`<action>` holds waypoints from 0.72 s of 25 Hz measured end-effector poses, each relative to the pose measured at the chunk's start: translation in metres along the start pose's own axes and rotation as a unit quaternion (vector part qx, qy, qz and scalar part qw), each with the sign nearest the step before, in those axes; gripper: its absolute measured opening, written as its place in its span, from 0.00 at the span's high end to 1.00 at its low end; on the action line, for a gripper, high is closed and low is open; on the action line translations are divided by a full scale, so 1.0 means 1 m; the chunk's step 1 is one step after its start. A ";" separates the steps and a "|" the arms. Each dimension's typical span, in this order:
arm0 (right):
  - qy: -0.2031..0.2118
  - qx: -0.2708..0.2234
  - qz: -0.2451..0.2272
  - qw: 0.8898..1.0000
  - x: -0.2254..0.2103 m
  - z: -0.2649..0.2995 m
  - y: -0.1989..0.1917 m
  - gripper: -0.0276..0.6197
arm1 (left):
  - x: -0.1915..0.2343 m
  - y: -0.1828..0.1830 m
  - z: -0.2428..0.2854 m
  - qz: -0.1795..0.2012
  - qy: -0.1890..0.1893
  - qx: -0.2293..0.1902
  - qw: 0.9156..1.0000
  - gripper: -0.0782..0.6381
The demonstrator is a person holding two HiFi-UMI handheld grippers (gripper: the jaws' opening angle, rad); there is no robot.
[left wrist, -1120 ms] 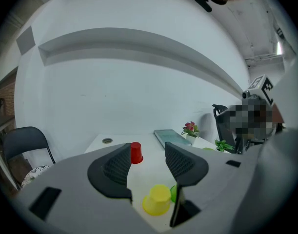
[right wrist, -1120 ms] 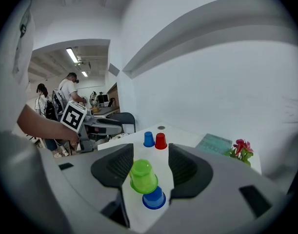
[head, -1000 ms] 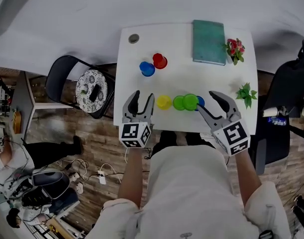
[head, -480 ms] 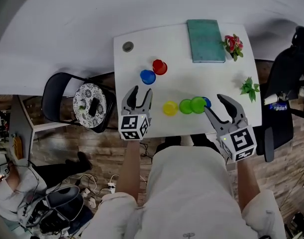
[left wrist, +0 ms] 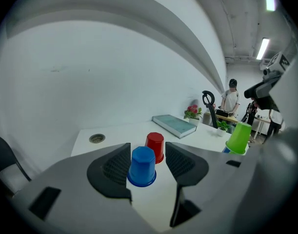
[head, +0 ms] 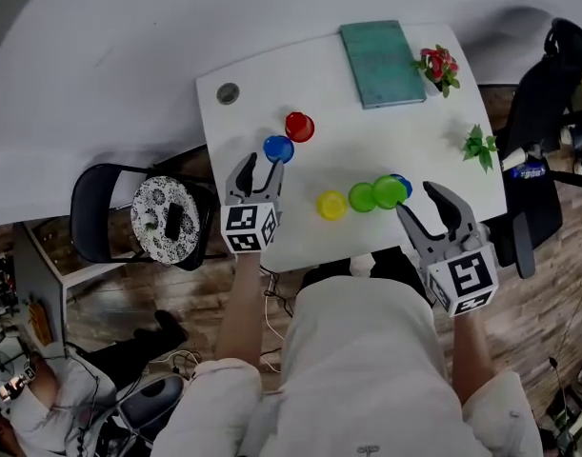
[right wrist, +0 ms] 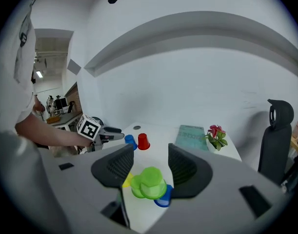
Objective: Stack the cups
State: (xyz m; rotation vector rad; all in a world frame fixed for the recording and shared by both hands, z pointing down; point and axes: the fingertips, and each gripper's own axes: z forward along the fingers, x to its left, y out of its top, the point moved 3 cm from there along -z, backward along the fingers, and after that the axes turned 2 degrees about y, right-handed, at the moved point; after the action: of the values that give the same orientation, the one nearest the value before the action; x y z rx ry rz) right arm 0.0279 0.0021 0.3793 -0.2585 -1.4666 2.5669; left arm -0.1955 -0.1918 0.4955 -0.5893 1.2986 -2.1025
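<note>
Left gripper [head: 263, 165]: jaws spread wide and holding nothing; I have it low over the near left part of the white rectangular surface [head: 395, 127].
Between its jaws: in the left gripper view, the upside-down blue plastic cup [head: 278, 149] stands right at the jaw tips, with a gap to each pad.
Right gripper [head: 417, 200]: jaws also wide apart and empty, at the surface's near edge on the right.
Upside-down red plastic cup [head: 299, 126]: just beyond the blue one and close beside it.
Front row: an upside-down yellow plastic cup [head: 331, 205], then the left green plastic cup [head: 363, 196] and the right green plastic cup [head: 389, 191], both mouth down and pressed together. The right gripper view shows this pair in line with its open jaws.
Second blue cup [head: 404, 182]: only a strip of its rim shows against the right green plastic cup. I cannot tell whether the green one sits over it.
Cup contents: every cup I see is mouth down, so the insides are hidden. The blue, red and yellow ones each stand alone.
Far edge: a teal hardback book [head: 381, 49] lies flat, with a small pot of red flowers [head: 435, 67] beside it.
Right edge: a small green plant [head: 479, 147].
Far left corner: a round grey cable grommet [head: 228, 92].
Beside the surface: a black chair [head: 90, 208] holds a patterned round cushion [head: 152, 231], and a small dark object [head: 173, 219] lies on that.
</note>
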 end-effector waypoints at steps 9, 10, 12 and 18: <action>-0.037 0.008 0.017 0.999 0.003 -0.005 -0.004 0.61 | 0.013 -0.016 0.026 0.007 -0.038 0.012 0.999 0.57; -0.040 0.009 0.019 0.999 0.004 -0.006 -0.005 0.61 | 0.012 -0.018 0.028 0.010 -0.042 0.014 0.999 0.57; -0.043 0.011 0.019 0.999 0.005 -0.006 -0.004 0.61 | 0.011 -0.020 0.033 0.014 -0.048 0.019 0.999 0.56; -0.052 0.013 0.026 0.998 0.007 -0.005 -0.003 0.61 | 0.009 -0.027 0.040 0.020 -0.051 0.032 0.998 0.56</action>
State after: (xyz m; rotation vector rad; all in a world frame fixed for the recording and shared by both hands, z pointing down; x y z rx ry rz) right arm 0.0219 0.0092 0.3790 -0.1641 -1.4780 2.6752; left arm -0.1834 -0.2142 0.5378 -0.6305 1.1719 -2.0467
